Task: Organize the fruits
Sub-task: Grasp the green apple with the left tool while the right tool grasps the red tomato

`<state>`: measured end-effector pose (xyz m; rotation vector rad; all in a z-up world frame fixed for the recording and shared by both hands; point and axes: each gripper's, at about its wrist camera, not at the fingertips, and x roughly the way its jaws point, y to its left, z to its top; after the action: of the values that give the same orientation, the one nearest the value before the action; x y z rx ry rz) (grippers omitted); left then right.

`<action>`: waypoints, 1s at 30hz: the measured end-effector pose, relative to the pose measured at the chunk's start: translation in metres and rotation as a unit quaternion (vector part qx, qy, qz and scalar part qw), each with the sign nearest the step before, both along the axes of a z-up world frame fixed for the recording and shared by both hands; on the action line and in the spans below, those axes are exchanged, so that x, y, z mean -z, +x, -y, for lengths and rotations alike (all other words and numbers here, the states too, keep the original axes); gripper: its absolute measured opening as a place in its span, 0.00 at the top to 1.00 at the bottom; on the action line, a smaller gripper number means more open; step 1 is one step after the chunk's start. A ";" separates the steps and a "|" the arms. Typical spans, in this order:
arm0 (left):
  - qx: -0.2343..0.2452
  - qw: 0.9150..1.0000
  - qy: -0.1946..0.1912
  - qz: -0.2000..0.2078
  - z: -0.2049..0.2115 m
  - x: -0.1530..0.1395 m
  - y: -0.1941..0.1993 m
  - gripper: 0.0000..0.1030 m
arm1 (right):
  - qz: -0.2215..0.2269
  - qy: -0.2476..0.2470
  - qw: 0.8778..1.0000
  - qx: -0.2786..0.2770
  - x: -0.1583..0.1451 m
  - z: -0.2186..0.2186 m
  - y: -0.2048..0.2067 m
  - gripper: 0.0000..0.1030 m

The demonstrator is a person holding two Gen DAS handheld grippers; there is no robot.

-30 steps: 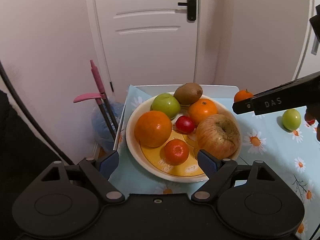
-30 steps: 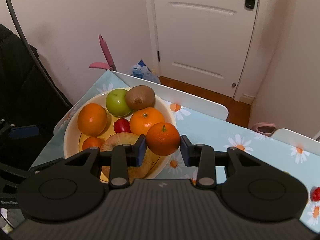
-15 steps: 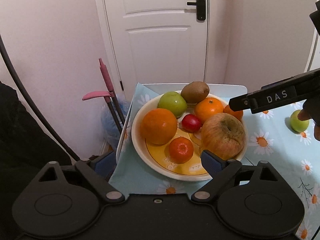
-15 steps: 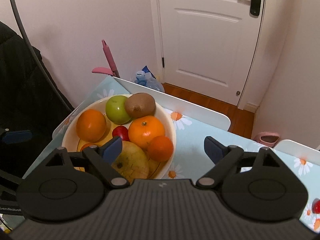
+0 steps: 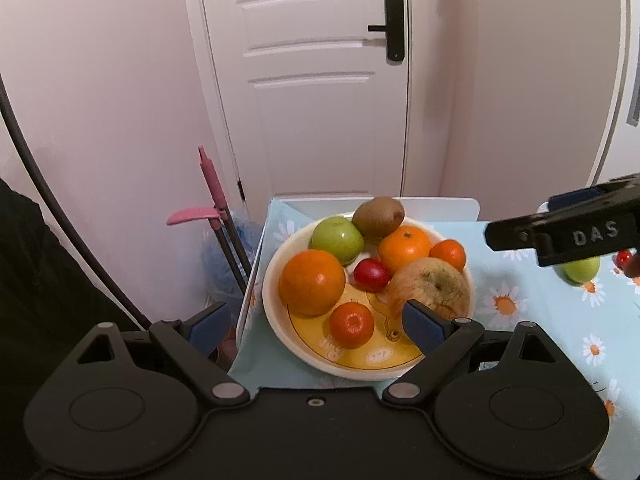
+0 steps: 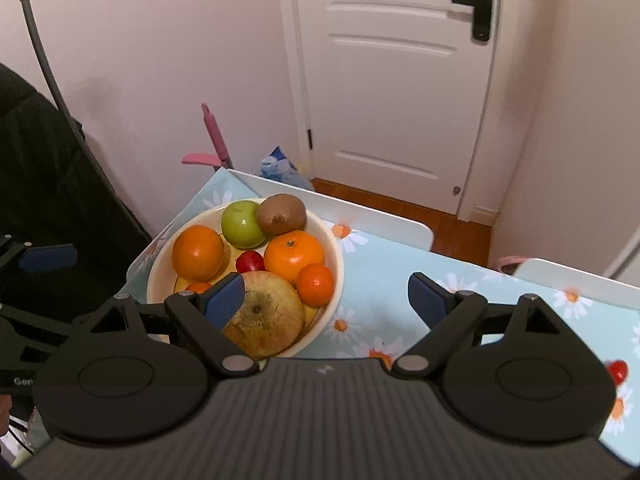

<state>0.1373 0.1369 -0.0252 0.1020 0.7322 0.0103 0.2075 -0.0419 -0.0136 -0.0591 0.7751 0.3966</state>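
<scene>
A table covered in pale-blue daisy-print cloth (image 6: 400,280) carries a round cream plate with a yellow centre (image 5: 280,320) near its corner. The right gripper (image 6: 326,300) hangs above the plate's edge with its blue-padded fingers spread wide and empty; the left gripper (image 5: 316,324), equally wide apart and empty, faces the plate from the near side. On the plate lie a blotchy brownish apple (image 6: 272,312), two large oranges (image 5: 312,282) (image 5: 404,248), a green apple (image 5: 336,238), a brown kiwi (image 5: 378,216), two small tangerines (image 6: 315,283) (image 5: 351,324) and a red cherry tomato (image 5: 370,274). Another green apple (image 5: 580,268) and a red tomato (image 6: 616,370) rest on the cloth, well apart from the plate.
</scene>
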 end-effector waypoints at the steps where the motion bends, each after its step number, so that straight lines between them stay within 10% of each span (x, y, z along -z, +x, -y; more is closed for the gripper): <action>1: 0.001 1.000 0.002 0.003 0.001 -0.002 -0.001 0.08 | 0.002 0.000 1.000 0.007 -0.003 0.003 -0.005 0.00; 30: 0.031 0.999 -0.007 0.024 0.156 -0.015 -0.040 0.08 | 0.025 -0.007 0.996 0.085 -0.010 0.210 -0.073 0.00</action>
<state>0.0977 -0.0193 -0.0097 0.1101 0.6806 -0.0510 0.1345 -0.2521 -0.0037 -0.0154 0.7268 0.2277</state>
